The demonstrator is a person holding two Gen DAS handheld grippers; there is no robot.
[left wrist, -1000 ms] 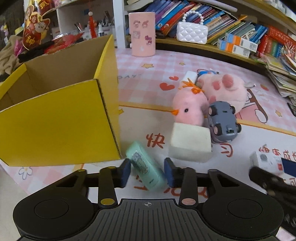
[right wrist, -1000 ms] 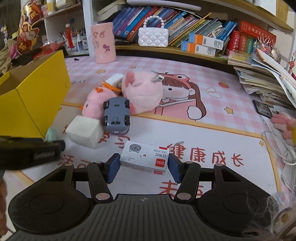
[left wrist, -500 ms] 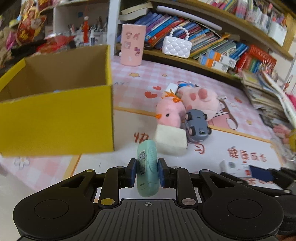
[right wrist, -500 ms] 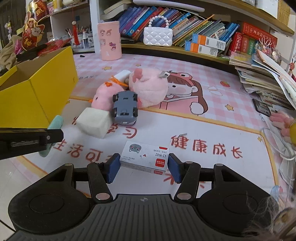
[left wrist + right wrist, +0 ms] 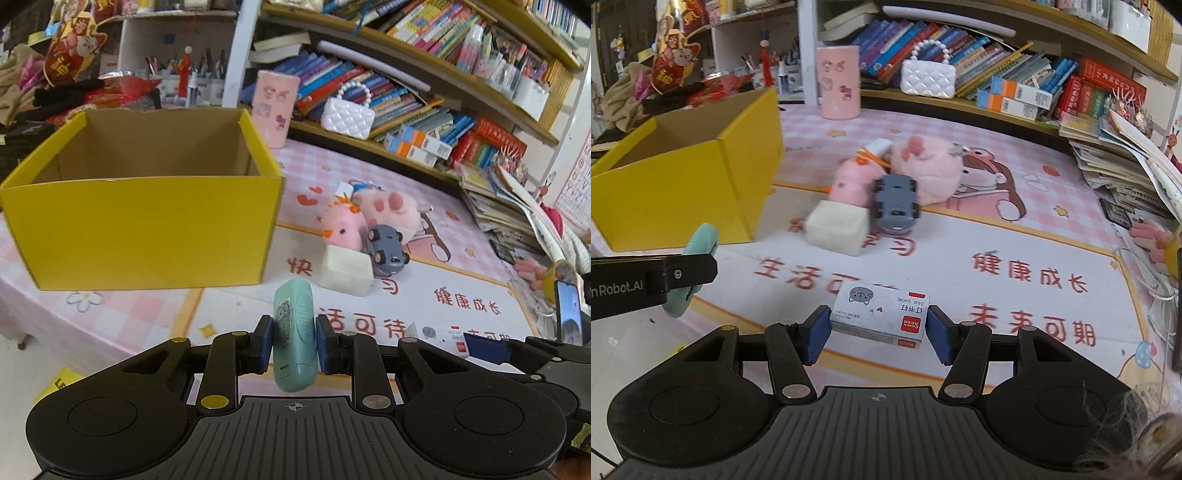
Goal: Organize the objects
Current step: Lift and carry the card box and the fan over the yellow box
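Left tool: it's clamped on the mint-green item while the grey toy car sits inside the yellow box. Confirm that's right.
One part is wrong. The left tool is clamped on the mint-green item, but the grey toy car lies on the mat beside the plush toys, outside the yellow box. The left wrist view shows it.

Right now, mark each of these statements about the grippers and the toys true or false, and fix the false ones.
1. The left gripper is clamped on the mint-green object. True.
2. The white staples box sits inside the yellow box. False: it lies on the mat, between the right gripper's fingers.
3. The grey toy car rests against the pink plush toys. True.
4. The white foam block is on the bookshelf. False: it lies on the mat beside the car.
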